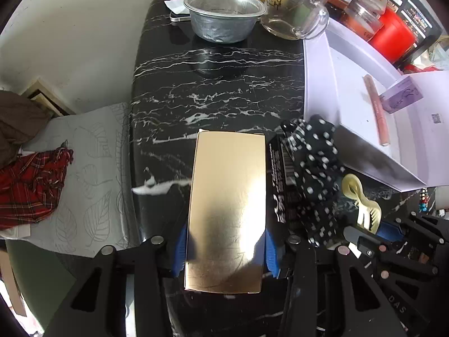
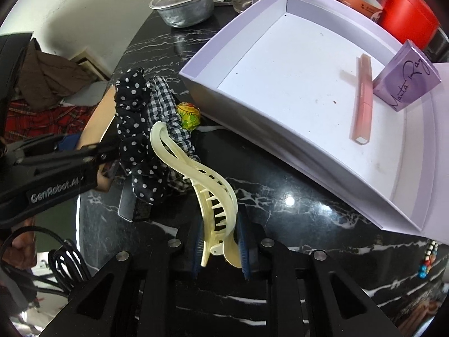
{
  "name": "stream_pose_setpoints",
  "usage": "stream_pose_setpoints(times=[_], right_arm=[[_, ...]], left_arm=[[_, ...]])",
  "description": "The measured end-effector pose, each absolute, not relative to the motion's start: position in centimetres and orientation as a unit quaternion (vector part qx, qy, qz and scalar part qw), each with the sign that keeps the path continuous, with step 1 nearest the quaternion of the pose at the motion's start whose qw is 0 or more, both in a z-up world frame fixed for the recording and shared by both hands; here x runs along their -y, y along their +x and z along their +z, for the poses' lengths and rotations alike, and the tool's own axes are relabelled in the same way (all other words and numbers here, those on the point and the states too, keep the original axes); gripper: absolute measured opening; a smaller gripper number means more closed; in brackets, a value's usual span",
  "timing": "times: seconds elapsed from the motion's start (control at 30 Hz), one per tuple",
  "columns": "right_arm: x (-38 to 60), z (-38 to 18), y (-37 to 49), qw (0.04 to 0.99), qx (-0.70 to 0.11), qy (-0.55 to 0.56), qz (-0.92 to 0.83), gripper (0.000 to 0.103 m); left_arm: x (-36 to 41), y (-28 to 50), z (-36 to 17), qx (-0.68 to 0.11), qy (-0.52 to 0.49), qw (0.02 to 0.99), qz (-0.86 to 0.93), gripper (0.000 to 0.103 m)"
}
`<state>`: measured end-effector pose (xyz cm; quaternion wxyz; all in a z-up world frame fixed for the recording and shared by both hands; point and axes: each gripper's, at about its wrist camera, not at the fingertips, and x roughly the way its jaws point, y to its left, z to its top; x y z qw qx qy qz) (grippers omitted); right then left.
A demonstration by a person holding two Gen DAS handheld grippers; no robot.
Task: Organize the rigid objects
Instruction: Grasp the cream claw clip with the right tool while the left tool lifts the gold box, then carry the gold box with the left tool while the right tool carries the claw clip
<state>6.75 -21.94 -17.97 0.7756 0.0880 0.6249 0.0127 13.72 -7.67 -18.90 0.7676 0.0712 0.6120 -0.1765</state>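
Between the left gripper's blue fingers sits a gold box, clamped on both long sides and reaching forward from them over the black marble surface. Just right of those fingers a black box lies against the gold one, with a polka-dot scrunchie draped over it.

The right gripper's fingers pinch the hinge end of a cream hair clip, which curves forward and left from them until its tip touches the scrunchie and a checked scrunchie. A wrapped lollipop rests beyond the clip's tip, against the checked cloth.

Ahead and right of the right fingers lies a white tray, holding a pink tube and a purple carton side by side at its far right. Far ahead of both grippers stands a foil bowl, with a glass mug to its right.
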Motion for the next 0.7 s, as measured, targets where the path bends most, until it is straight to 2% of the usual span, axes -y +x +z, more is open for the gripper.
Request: stream_pose_setpoints(times=[0.7], right_arm=[[19.2, -13.2, 3.3, 0.794, -0.601, 0.078, 0.045, 0.021]], left_arm=[[5.7, 10.3, -12.6, -0.592, 0.033, 0.788, -0.168, 0.044]])
